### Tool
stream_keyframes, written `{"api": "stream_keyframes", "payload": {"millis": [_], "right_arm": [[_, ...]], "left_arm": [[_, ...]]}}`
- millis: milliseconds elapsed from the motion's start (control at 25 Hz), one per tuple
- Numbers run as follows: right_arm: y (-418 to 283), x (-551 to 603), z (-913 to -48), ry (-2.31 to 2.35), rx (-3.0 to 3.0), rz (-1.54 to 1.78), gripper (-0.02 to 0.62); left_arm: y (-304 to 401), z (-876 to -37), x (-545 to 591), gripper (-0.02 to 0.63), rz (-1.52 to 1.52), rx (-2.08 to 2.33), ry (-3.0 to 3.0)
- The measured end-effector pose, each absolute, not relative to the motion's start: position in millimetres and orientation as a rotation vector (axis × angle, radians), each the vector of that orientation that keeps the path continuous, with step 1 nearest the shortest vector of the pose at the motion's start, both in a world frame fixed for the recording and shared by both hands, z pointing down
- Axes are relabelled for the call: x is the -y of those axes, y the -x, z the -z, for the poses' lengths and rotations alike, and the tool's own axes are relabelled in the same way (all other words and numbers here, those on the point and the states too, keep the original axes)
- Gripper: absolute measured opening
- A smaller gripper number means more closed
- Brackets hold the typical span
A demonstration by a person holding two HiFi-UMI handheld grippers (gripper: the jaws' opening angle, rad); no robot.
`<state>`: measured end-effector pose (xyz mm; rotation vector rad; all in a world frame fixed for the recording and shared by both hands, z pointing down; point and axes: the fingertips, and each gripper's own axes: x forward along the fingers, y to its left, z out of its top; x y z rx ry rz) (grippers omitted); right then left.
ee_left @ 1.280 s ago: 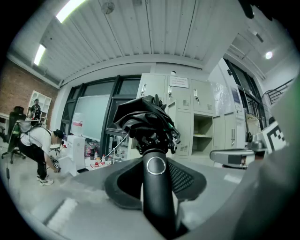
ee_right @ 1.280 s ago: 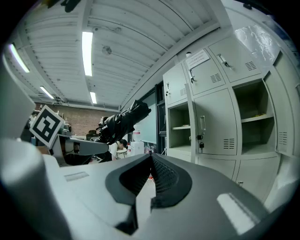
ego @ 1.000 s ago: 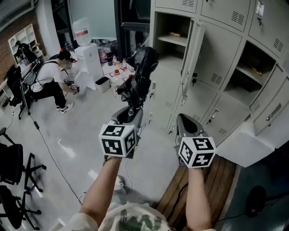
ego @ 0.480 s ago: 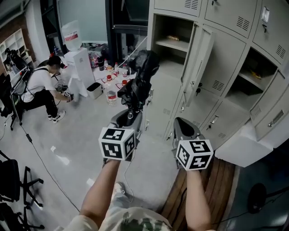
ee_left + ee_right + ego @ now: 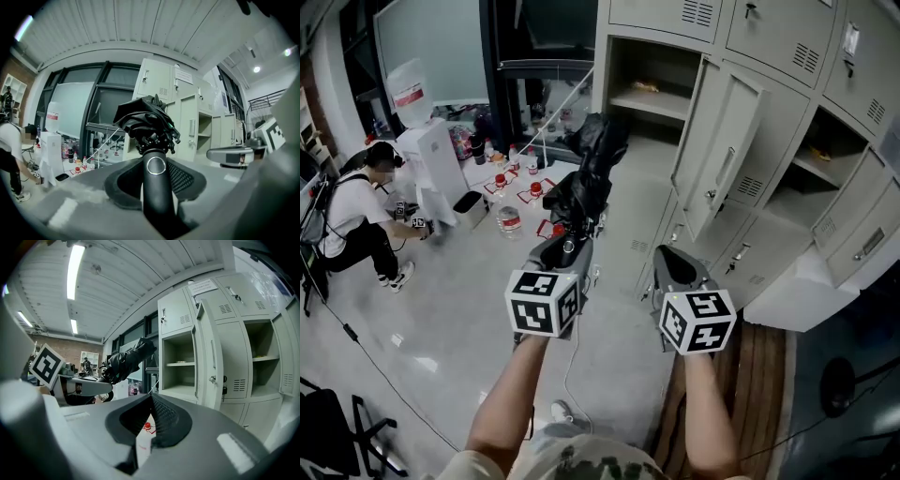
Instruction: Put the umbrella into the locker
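The grey floor (image 5: 459,291) lies below the left tongs (image 5: 567,246). Past them, bottles (image 5: 508,221) and a white water machine (image 5: 427,173) stand on it. Wooden boards (image 5: 769,394) lie under the right tongs (image 5: 668,261). Ahead, a locker shelf (image 5: 661,105) holds something small (image 5: 645,86).

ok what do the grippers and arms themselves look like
The left gripper and right gripper are grey moulded shells with black textured pads lining the jaws. Each carries a white cube with black square markers. Forearms are bare; the shirt is light, short-sleeved, with a dark print.
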<state>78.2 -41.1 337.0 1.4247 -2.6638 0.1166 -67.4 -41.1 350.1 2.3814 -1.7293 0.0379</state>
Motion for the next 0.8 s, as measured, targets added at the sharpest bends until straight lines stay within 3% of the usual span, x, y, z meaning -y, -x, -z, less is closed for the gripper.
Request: {"api": "stream_keyframes", "payload": {"millis": [800], "right_arm": [[-24.5,94.7,-323.4,-1.622,2.551,-0.1,-0.006]], "left_arm": [[100.9,-357.0,112.2,0.146,-0.108,1.486,-2.53]]}}
